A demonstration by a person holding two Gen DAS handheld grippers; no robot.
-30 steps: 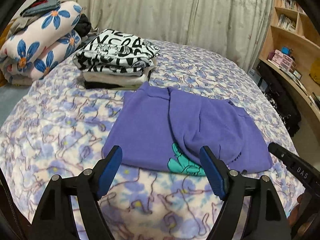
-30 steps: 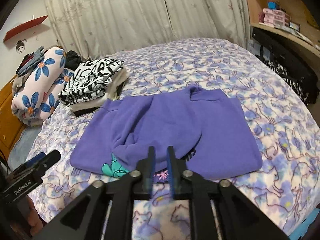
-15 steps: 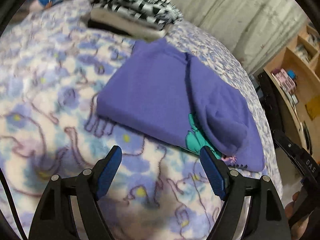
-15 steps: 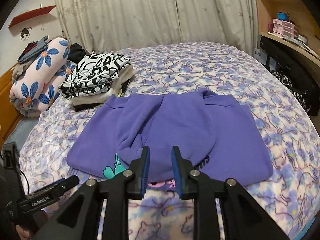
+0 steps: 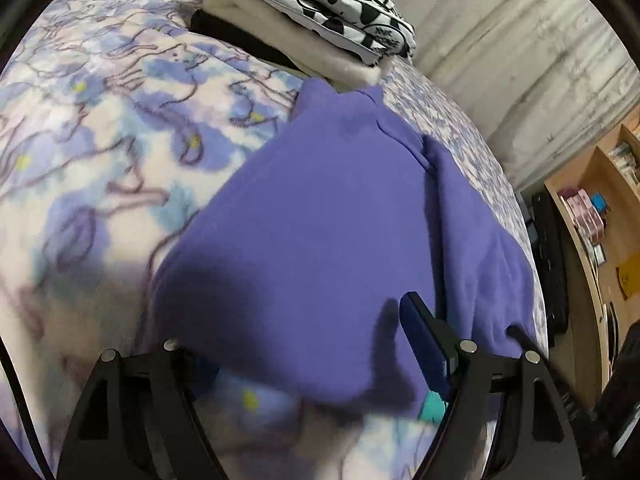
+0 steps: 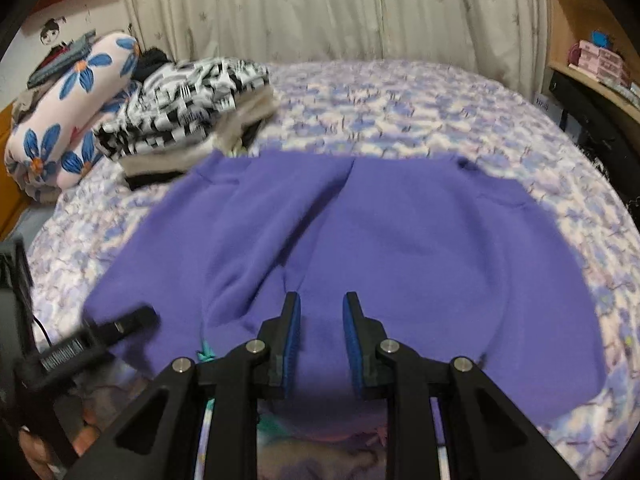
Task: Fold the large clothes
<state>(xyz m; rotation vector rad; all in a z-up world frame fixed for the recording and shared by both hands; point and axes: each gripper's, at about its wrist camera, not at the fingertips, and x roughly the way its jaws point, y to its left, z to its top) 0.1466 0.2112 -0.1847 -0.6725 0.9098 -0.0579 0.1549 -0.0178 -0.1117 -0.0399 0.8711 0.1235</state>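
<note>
A purple sweatshirt (image 6: 400, 240) lies partly folded on the bed, sleeves turned in over the body; a teal print shows at its near hem (image 6: 206, 354). My left gripper (image 5: 308, 344) is open and low at the near left hem of the sweatshirt (image 5: 328, 220); its left finger is under the hem and hidden, its right finger (image 5: 424, 344) lies on top. My right gripper (image 6: 320, 312) is open a little, just above the middle of the near hem, holding nothing. The left gripper also shows in the right wrist view (image 6: 100, 336).
A stack of folded clothes topped by a black-and-white print (image 6: 192, 112) sits at the back left, also in the left wrist view (image 5: 320, 4). A floral rolled quilt (image 6: 68, 108) lies beyond it. Wooden shelves (image 6: 592, 64) stand on the right. Curtains hang behind the flowered bedspread (image 6: 400, 96).
My left gripper has dropped down and forward to the sweatshirt's near left hem. My right gripper has moved forward over the hem and opened from nearly shut.
</note>
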